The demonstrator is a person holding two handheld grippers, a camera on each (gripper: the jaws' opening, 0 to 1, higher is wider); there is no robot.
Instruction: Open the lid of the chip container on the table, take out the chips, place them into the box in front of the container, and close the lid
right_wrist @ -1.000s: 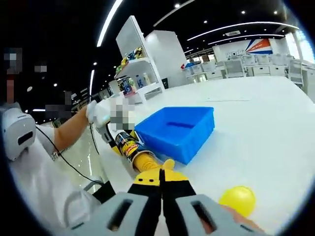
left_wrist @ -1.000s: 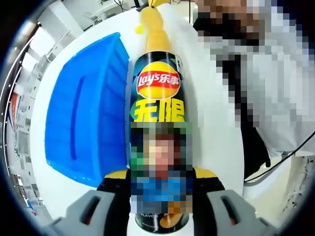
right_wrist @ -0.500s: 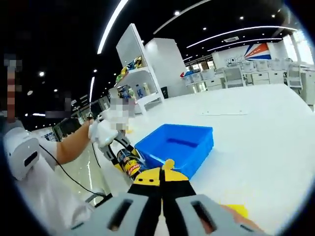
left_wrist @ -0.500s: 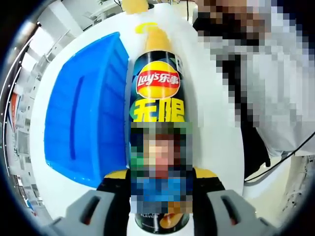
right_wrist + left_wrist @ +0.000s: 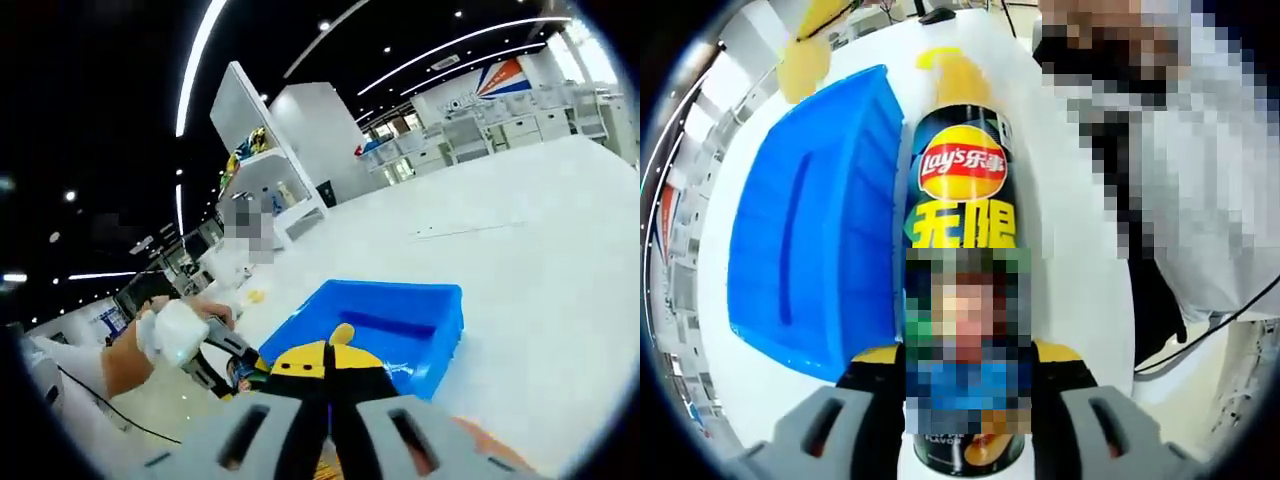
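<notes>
Chip can clamped, chips lifted over the box.
My left gripper (image 5: pixel 965 400) clamps the chip can (image 5: pixel 960 270); my right gripper (image 5: pixel 328 380), jaws together, pinches chips (image 5: pixel 342 335) above the blue box (image 5: pixel 400 325).

Glossy white bench (image 5: pixel 560 250). On it: rectangular blue plastic box (image 5: pixel 810 230), black-and-yellow cylindrical chip container (image 5: pixel 960 230) lying just beside the box.

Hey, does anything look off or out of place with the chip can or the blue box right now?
The chip can lies on its side on the white table, clamped in the left gripper, its open mouth showing yellow chips. The blue box beside it looks intact, and nothing seems spilled.
</notes>
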